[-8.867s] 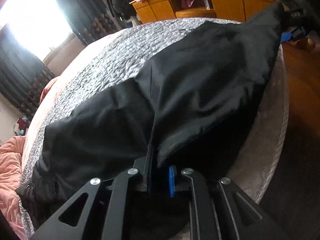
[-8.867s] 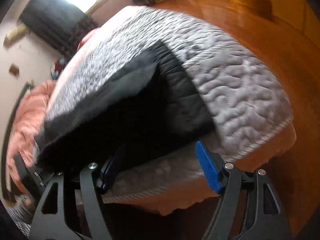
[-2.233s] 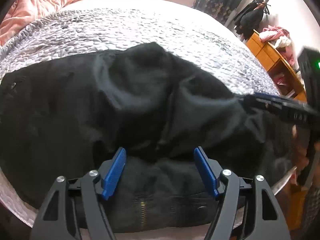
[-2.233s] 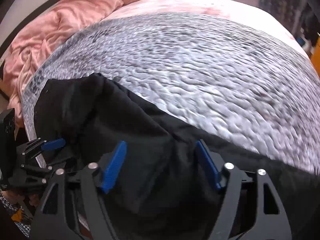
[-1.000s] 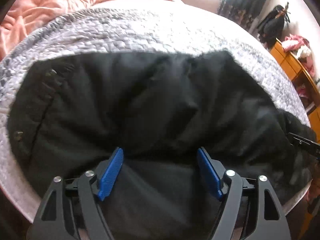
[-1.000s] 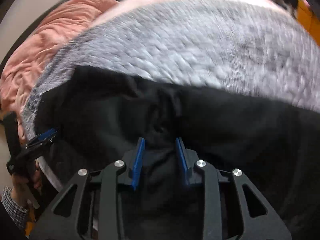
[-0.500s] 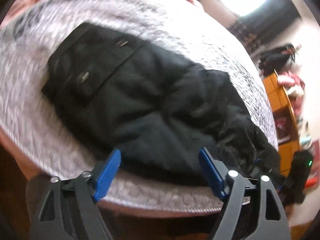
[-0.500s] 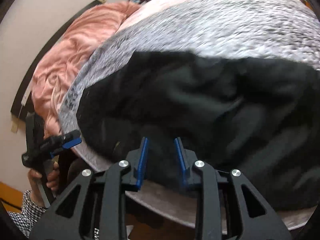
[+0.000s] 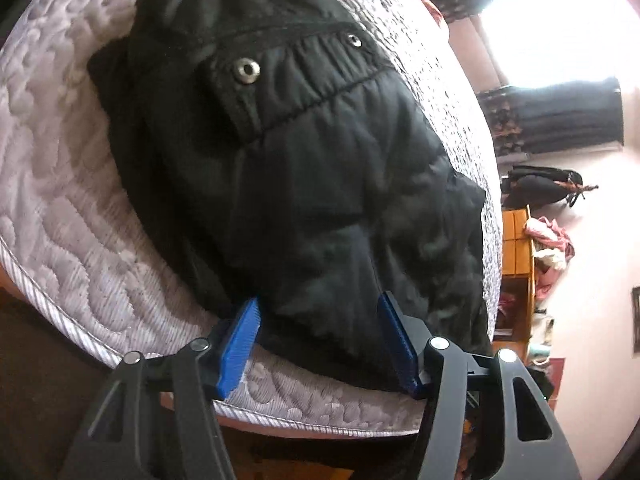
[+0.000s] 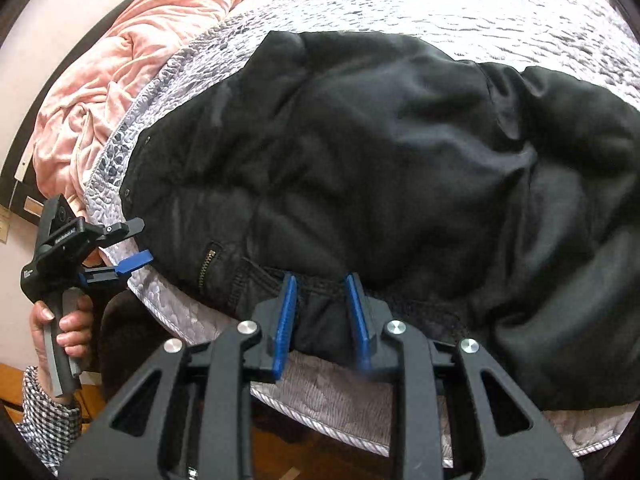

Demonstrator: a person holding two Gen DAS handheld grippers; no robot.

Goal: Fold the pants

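Note:
The black pants [image 9: 312, 168] lie folded in a thick bundle on the grey quilted bed [image 9: 64, 208], near its front edge. A snap-button pocket flap [image 9: 248, 70] faces up. My left gripper [image 9: 320, 340] is open, its blue pads on either side of the bundle's near edge. In the right wrist view the pants [image 10: 400, 152] fill the middle. My right gripper [image 10: 322, 308] is half closed, with the pants' near edge between the pads. The left gripper [image 10: 134, 246] also shows there, open at the bundle's left end.
A pink blanket [image 10: 120, 52] is bunched at the far left of the bed. A wooden cabinet [image 9: 516, 256] with clothes stands past the bed's right side. Dark curtains [image 9: 560, 116] and a bright window are behind. Wood floor [image 10: 304, 460] lies below the bed edge.
My left gripper has swung around to the waist end of the bundle and come in close. My right gripper has stayed narrowed at the pants' near edge.

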